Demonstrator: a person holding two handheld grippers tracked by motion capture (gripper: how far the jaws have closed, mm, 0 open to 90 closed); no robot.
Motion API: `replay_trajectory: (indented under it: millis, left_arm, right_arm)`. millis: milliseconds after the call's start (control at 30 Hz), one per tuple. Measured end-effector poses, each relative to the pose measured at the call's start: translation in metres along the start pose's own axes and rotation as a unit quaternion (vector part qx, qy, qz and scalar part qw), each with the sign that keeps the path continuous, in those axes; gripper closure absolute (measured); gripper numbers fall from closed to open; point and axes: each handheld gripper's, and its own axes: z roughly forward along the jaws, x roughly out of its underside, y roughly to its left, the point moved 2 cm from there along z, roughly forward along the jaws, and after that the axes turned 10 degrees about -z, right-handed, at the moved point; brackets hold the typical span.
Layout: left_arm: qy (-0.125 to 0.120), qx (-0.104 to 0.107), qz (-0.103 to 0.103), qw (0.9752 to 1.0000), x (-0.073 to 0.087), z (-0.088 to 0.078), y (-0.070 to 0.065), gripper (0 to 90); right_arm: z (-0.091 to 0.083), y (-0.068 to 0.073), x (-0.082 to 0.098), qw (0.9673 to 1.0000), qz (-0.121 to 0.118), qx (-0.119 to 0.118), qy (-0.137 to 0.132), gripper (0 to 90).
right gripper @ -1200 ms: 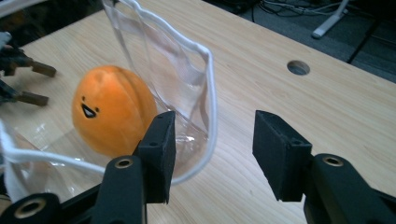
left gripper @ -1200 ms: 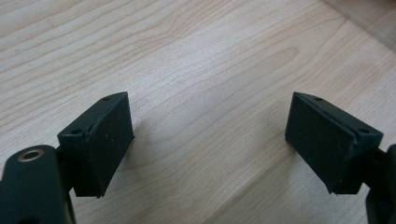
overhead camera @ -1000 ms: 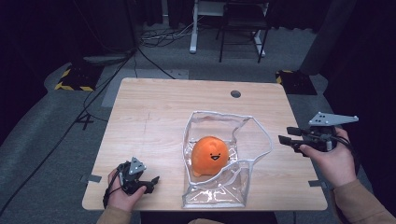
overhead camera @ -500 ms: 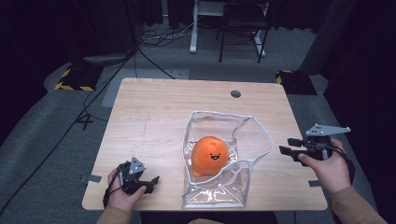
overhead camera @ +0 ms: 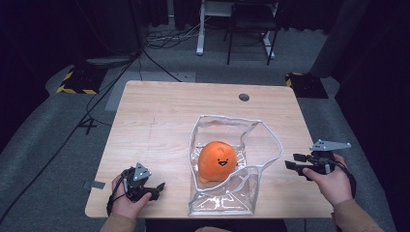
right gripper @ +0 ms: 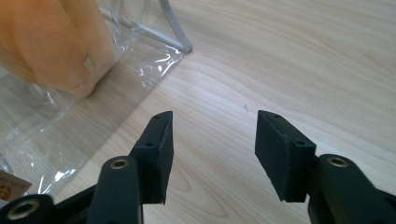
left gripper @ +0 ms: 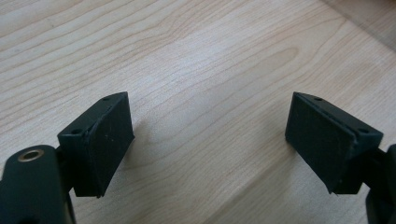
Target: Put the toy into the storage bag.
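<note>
While 2 grippers gape, 1 orange plush toy [overhead camera: 218, 160], 1 clear bag [overhead camera: 227, 198]

In my right gripper [right gripper: 212, 154] view the orange plush toy [right gripper: 51, 42] is cut off by the top and left edges, so its face is out of frame. The clear bag [right gripper: 70, 126] runs off the left edge too. A small brown label [right gripper: 10, 189] at the lower left is cropped and too blurred to read. From above, the bag's wall veils the toy's underside.
</note>
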Motion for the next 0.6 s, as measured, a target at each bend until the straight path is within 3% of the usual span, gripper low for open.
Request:
replay_trajectory:
  millis: [600]
  left_arm:
    - [0.0, 0.0, 0.0, 1.0, 0.0, 0.0, 0.0, 15.5]
  right_arm:
    - [0.036, 0.017, 0.038, 0.9999, -0.008, -0.001, -0.012, 45.3]
